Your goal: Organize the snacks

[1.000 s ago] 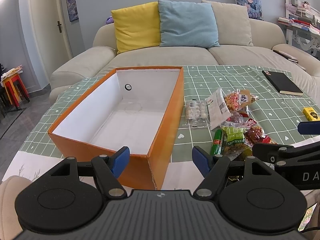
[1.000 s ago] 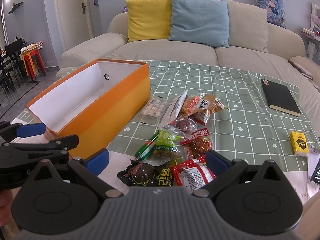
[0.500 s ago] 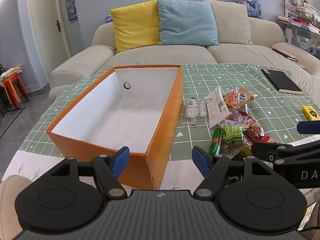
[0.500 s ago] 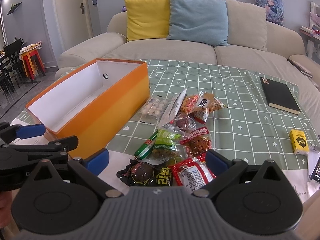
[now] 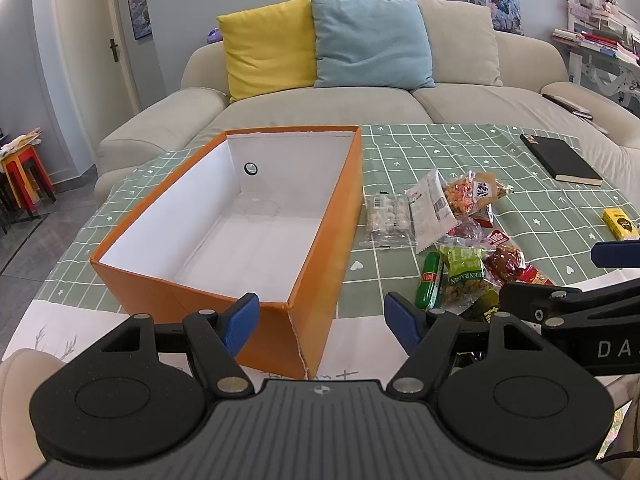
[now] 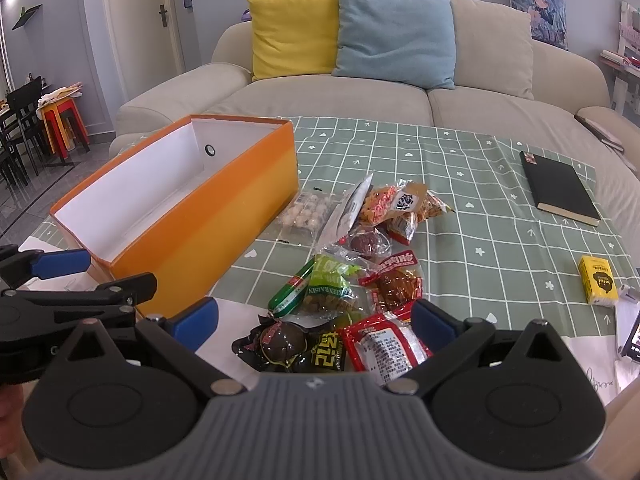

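An empty orange box [image 5: 320, 248] [image 6: 224, 216] with a white inside stands on the left of the green checked tablecloth [image 6: 472, 216]. To its right lies a heap of snack packets [image 6: 352, 272] [image 5: 452, 232]: a clear pack of pale balls [image 5: 388, 218], a green raisin bag [image 6: 326, 290], a green sausage [image 6: 290, 294], red packets [image 6: 384, 344] and a dark packet [image 6: 280, 342]. My left gripper [image 5: 320, 322] hangs open over the box's near right corner. My right gripper [image 6: 314, 324] is open just above the nearest packets. Both hold nothing.
A black notebook [image 6: 560, 186] lies at the far right of the table and a small yellow box [image 6: 596, 284] at the right edge. A phone [image 6: 630, 338] sits at the near right corner. A beige sofa [image 5: 360, 96] with cushions stands behind the table.
Both views have shifted a little, with the box and snacks drifting slightly in frame. Both grippers stay open and empty.
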`<state>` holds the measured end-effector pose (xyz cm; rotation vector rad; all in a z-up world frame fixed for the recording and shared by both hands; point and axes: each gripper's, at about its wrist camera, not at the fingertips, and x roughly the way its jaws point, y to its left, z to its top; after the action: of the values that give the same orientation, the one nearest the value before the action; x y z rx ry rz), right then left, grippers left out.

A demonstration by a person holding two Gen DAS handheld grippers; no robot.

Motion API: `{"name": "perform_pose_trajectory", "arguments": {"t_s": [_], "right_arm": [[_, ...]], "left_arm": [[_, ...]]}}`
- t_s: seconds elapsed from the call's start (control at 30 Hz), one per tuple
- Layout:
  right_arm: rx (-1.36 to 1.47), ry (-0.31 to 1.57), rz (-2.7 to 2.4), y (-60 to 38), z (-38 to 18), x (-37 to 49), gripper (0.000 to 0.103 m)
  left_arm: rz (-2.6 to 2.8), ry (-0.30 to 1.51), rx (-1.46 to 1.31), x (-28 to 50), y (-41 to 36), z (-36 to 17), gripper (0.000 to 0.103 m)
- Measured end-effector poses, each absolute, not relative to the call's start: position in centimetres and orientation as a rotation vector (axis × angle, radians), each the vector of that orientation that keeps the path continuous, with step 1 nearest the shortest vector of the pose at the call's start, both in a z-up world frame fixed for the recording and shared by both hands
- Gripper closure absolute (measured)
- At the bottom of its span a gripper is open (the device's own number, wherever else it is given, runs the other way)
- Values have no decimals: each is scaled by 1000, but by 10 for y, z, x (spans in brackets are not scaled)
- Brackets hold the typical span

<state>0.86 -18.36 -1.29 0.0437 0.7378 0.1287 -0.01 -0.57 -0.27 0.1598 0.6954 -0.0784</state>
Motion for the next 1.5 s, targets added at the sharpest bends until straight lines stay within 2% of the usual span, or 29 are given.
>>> {"name": "perform_pose_trajectory", "arguments": {"t_s": [1.5], "right_arm": [[44, 765, 103, -187, -18, 13, 4]], "left_arm": [[-85, 720, 169, 3, -5, -7, 19]]}}
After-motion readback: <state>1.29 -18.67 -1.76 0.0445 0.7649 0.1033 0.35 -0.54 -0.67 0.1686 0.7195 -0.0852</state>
